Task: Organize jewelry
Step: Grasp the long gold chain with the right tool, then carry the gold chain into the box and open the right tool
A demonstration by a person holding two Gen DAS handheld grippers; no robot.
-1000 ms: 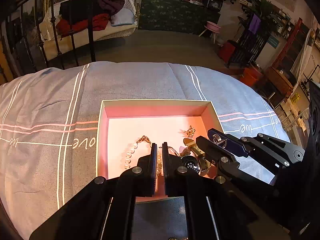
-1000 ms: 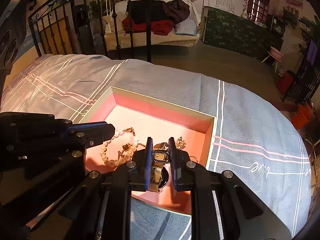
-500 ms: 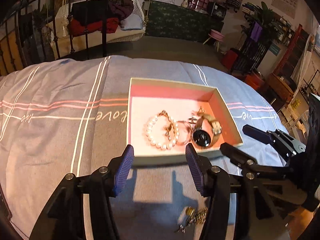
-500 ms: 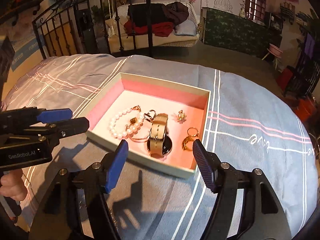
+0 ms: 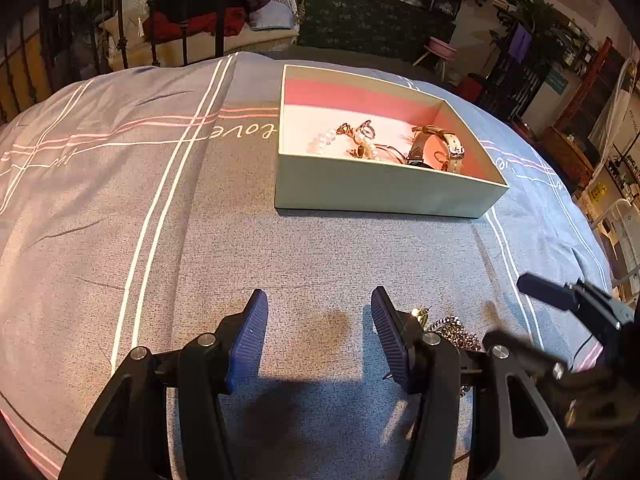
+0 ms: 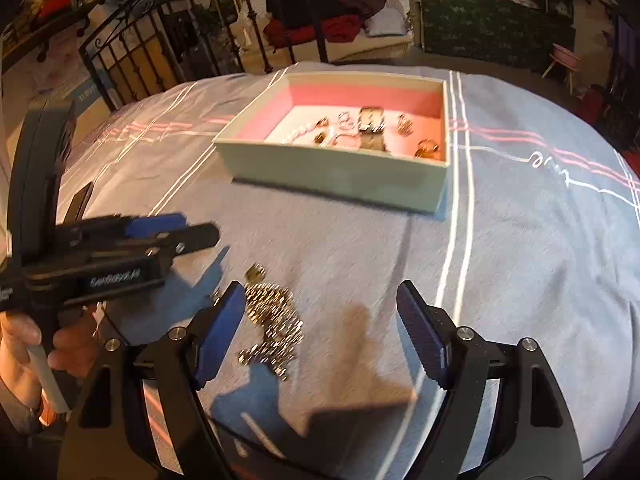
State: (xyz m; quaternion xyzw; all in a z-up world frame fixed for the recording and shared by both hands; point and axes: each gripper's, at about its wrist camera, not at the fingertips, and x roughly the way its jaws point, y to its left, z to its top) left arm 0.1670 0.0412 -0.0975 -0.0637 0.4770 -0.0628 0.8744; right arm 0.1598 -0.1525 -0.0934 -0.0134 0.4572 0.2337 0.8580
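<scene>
Two grippers: both hover low over a bed covered by a grey quilt (image 5: 168, 216) with white and pink stripes.
Left gripper (image 5: 318, 336): black frame with blue ribbed pads, jaws apart, nothing between them, only bare quilt below.
Right gripper (image 6: 320, 336): same build, jaws opening wide; its left pad sits just beside the loose chain, which lies partly between the jaws without being pressed.
Loose jewellery: a heap of silver and gold chain links (image 6: 272, 320) lies on the quilt near the bed's near edge, with a small gold piece (image 6: 256, 272) touching its far end.
Box: a shallow pale cardboard box with a pink lining (image 5: 384, 190) rests on the quilt toward the far side of the bed, well apart from the chain.
Box contents: a white pearl bracelet (image 5: 324, 140), small gold rings and charms, and a wristwatch with a tan strap (image 5: 436, 144) lie together on the box floor.
Person: a hand (image 6: 44, 344) at the lower left of the right view grips the left gripper's handle.
Background: a black iron bed rail (image 6: 168, 44) stands past the far edge.
</scene>
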